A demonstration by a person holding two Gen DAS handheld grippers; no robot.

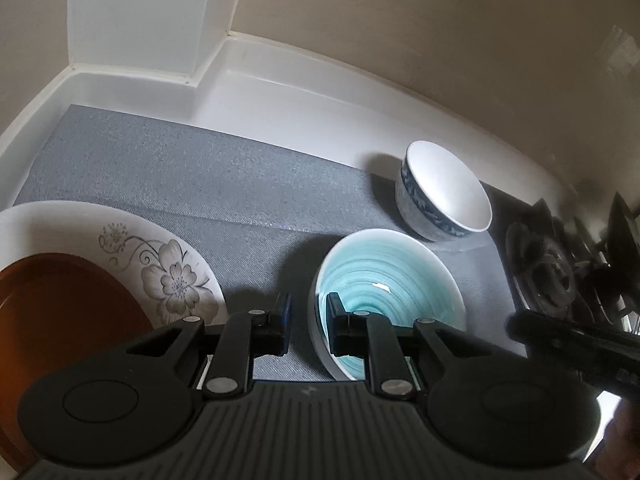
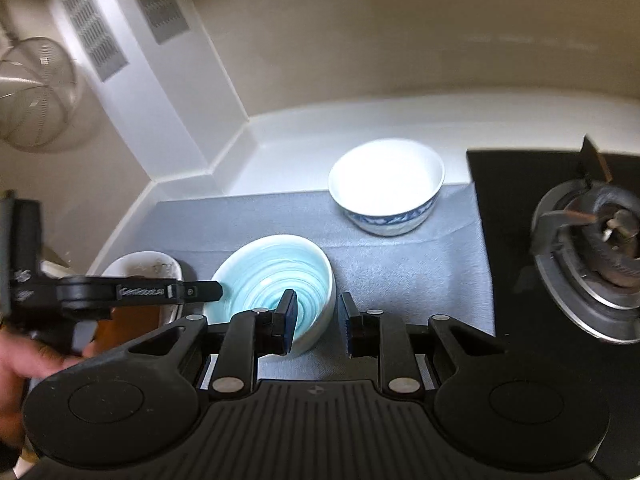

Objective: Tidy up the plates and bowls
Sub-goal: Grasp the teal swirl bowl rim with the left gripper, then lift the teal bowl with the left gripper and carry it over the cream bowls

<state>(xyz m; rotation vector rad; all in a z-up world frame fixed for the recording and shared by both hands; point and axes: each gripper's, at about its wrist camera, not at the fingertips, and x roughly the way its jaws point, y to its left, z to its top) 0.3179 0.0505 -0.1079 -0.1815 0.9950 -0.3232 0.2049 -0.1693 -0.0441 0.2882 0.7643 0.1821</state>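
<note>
Teal bowl [image 1: 386,300]: on the grey mat [image 1: 192,176], near its front edge; swirl-glazed inside, white outside, empty.

Left gripper [image 1: 307,326]: jaws part open, a narrow gap. The bowl's near-left rim lies in that gap, one finger [image 1: 335,320] inside the bowl, the other outside over the mat. Whether the pads press the rim cannot be told.

Right gripper [image 2: 318,322]: jaws part open, gap somewhat wider. The bowl's right wall [image 2: 320,308] sits between them, left finger over the interior, right finger [image 2: 352,324] over the mat. No clear contact seen; picture blurred.

Blue-patterned bowl [image 1: 442,192]: white inside, empty, upright at the mat's far right corner, well apart from the teal bowl.

Floral plate [image 1: 160,264]: white, grey flower print, at the mat's left, just beside the teal bowl. A brown dish [image 1: 56,304] rests on it, nothing visible in it.

Gas burner [image 2: 592,256]: on the black hob to the right of the mat.

Wire strainer [image 2: 36,92]: hanging on the left wall.

A hand [image 2: 24,360] holds the left gripper.
</note>
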